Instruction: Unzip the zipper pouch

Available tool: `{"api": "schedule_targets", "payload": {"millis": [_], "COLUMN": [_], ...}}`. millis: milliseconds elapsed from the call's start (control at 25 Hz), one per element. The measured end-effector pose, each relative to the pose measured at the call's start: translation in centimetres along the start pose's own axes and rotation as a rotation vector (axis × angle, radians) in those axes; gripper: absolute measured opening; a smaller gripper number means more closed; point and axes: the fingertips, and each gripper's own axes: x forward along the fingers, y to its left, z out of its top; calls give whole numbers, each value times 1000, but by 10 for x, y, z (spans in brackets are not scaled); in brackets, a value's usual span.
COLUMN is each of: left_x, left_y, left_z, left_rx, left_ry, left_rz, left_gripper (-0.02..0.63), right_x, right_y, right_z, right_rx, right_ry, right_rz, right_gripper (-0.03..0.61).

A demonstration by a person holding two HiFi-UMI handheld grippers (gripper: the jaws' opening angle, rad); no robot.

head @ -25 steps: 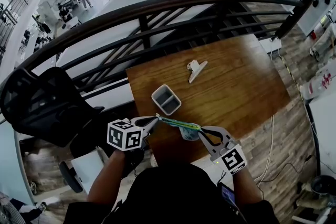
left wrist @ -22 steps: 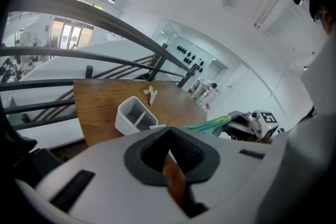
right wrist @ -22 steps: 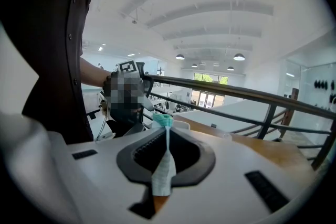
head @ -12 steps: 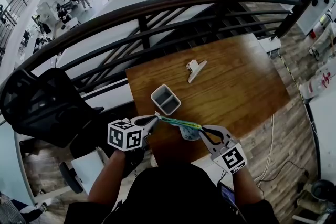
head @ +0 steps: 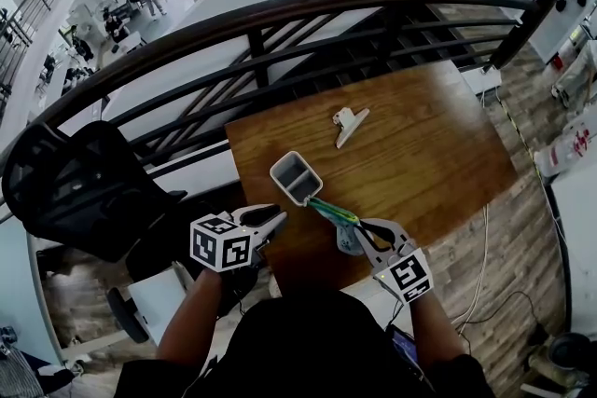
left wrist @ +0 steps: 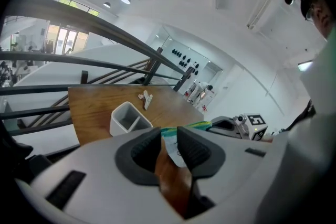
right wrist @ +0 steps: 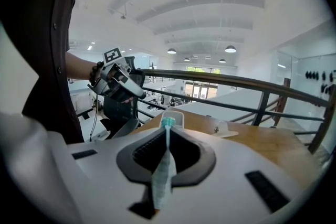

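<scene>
The zipper pouch (head: 334, 212) is a thin green and teal strip with a pale body, held in the air over the near edge of the wooden table (head: 420, 144). My right gripper (head: 359, 233) is shut on its near end; in the right gripper view the pouch (right wrist: 166, 157) runs edge-on between the pads. My left gripper (head: 277, 219) hangs a little left of the pouch's free end, not touching it. Its jaws are opening with a gap and nothing between them. In the left gripper view the pouch (left wrist: 185, 127) shows beyond the left gripper (left wrist: 169, 138).
A grey two-compartment bin (head: 296, 176) stands on the table just beyond the pouch's far tip. Further back lies a white clip (head: 348, 122). A dark metal railing (head: 280, 14) curves past the table's far side. A black chair (head: 84, 191) is at the left.
My left gripper has let go of the pouch's left end and stands apart from it. The pouch, now only in the right gripper, has swung so its free end points toward the bin.
</scene>
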Motion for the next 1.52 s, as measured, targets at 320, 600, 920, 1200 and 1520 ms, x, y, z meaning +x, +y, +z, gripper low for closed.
{"api": "schedule_targets", "payload": {"millis": [320, 600, 920, 1200, 1520], "left_x": [-4, -10, -23, -51, -110], "left_y": [1, 3, 2, -2, -17], "left_z": [0, 1, 26, 72, 101], "left_rx": [-35, -50, -48, 76, 265], "left_ry": [-22, -46, -189, -404, -649], "left_rz": [10, 21, 38, 104, 242], "left_gripper": [98, 98, 93, 43, 12], "right_x": [10, 10, -2, -41, -78], "right_y": [-48, -78, -69, -86, -70], "right_z": [-12, -12, 15, 66, 104], "right_rx": [69, 114, 112, 166, 266], "right_ry": [40, 37, -64, -240, -412], "right_rz": [-190, -263, -256, -300, -269], "right_gripper": [38, 109, 73, 4, -6]}}
